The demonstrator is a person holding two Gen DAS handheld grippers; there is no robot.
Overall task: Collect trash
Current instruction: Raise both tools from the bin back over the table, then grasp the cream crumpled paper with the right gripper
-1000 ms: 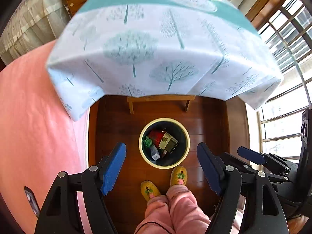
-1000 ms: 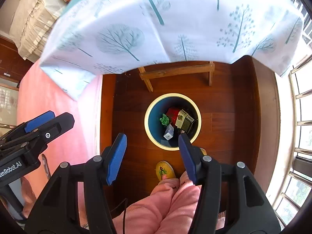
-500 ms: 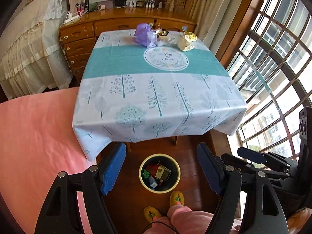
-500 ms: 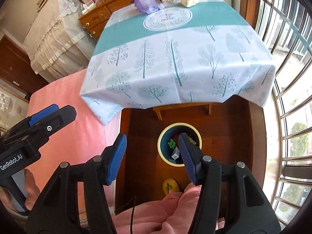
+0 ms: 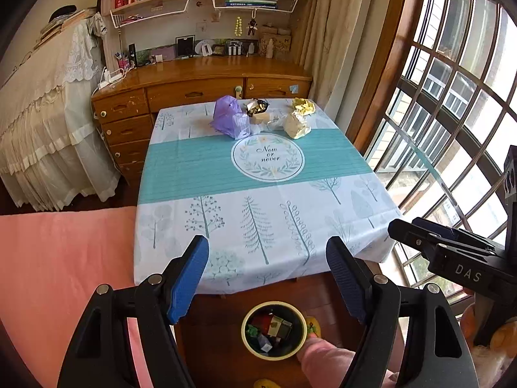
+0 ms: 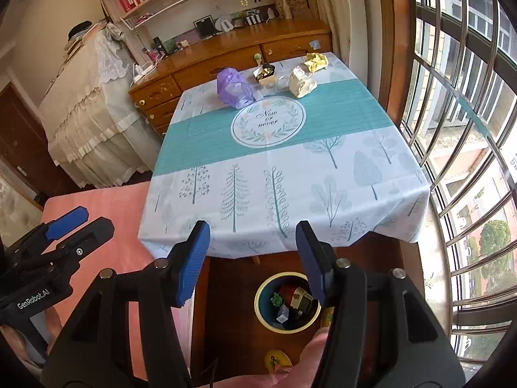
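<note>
Across the counter [image 5: 258,174] trash [image 5: 295,126] remains, bin [image 5: 274,330] below; your left gripper [image 5: 268,278] and right gripper [image 6: 252,258], fingers apart and empty, must reach far.

both wrist views look from above the near edge of the table [image 5: 258,194], angled down and forward across it toward the dresser [image 5: 194,87] on its far side. the left view sits left of the right one. both share the whole tabletop, the trash bin [image 6: 287,302] below its near edge, and the window [image 6: 458,129] to its right.
</note>
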